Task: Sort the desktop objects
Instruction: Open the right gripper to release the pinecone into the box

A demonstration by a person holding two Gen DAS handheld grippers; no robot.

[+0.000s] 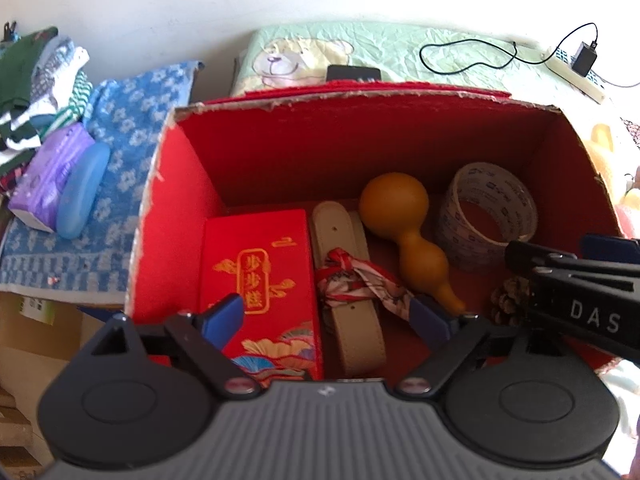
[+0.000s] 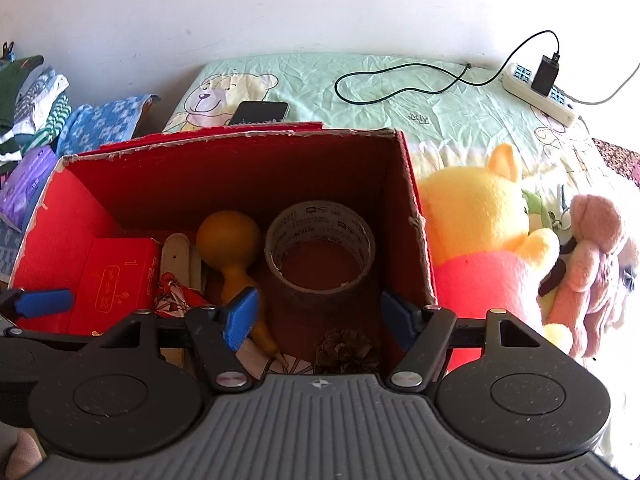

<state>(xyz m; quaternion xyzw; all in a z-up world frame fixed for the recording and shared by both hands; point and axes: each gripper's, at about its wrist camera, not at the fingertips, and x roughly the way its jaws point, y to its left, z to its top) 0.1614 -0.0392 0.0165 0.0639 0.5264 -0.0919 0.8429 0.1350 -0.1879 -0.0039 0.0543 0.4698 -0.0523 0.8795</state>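
Note:
A red cardboard box [image 1: 184,184] [image 2: 416,216] holds a red gift box [image 1: 260,280] [image 2: 116,276], a beige strap [image 1: 348,320] [image 2: 176,260] tied with a red-and-white scarf [image 1: 352,276] [image 2: 176,294], a brown gourd [image 1: 404,220] [image 2: 228,244], a tape roll [image 1: 486,216] [image 2: 320,254] and a pine cone [image 1: 510,302] [image 2: 346,350]. My left gripper [image 1: 328,316] hangs open over the strap and scarf, its pads touching nothing. Open as well, my right gripper [image 2: 320,316] hovers above the tape roll and pine cone with nothing between its pads.
Left of the box, a blue floral towel [image 1: 120,128] carries a purple tissue pack [image 1: 52,172] and a blue case [image 1: 82,192]. Plush toys [image 2: 496,240] crowd its right side. Behind lie a phone [image 2: 260,112], a black cable [image 2: 400,76] and a power strip [image 2: 540,92].

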